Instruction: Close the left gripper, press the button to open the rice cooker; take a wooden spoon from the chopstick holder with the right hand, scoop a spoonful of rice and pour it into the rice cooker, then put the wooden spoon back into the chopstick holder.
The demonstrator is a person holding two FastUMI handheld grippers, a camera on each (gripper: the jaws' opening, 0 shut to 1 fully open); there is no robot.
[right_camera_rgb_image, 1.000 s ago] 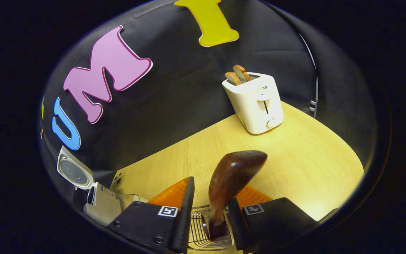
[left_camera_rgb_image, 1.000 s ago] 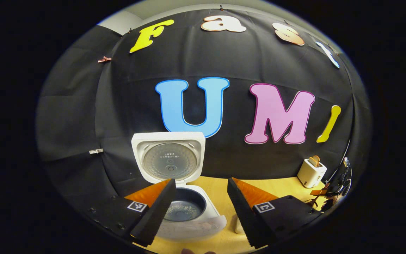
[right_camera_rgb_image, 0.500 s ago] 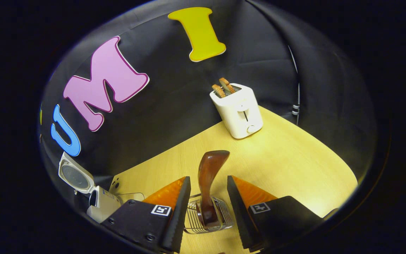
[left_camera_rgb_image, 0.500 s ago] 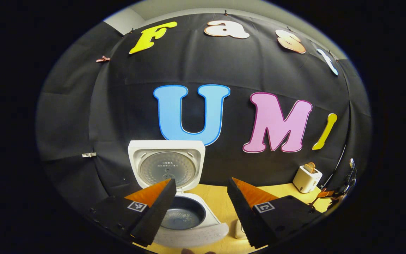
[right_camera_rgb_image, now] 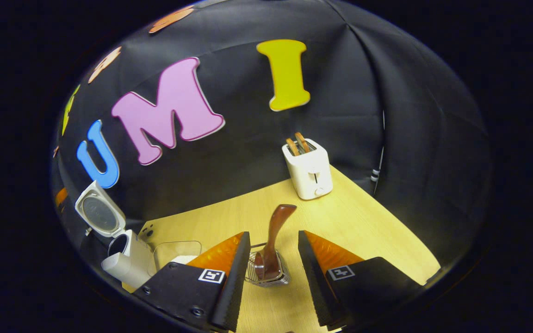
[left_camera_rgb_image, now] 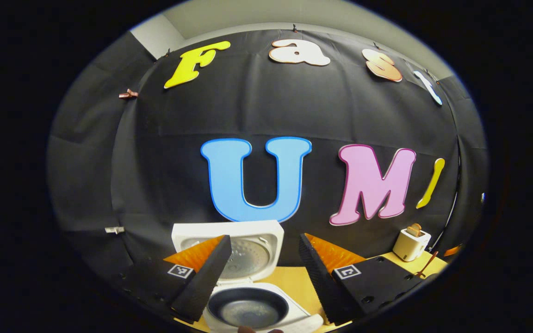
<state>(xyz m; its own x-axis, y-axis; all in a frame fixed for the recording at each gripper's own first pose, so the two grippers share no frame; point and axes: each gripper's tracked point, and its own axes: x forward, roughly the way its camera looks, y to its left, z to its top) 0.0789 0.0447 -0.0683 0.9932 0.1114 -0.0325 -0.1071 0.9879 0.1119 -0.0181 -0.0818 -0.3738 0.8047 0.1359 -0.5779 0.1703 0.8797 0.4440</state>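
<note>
Right hand-held gripper [right_camera_rgb_image: 273,277]: fingers wide apart, holding nothing, above table [right_camera_rgb_image: 363,240]. Wooden spoon [right_camera_rgb_image: 273,240] stands in wire chopstick holder [right_camera_rgb_image: 266,273], handle tilted toward toaster [right_camera_rgb_image: 310,169]. Left hand-held gripper [left_camera_rgb_image: 259,277]: fingers wide apart, empty, over rice cooker [left_camera_rgb_image: 257,307]; lid [left_camera_rgb_image: 252,249] upright, open. Clear container [right_camera_rgb_image: 174,252] beside cooker.
</note>
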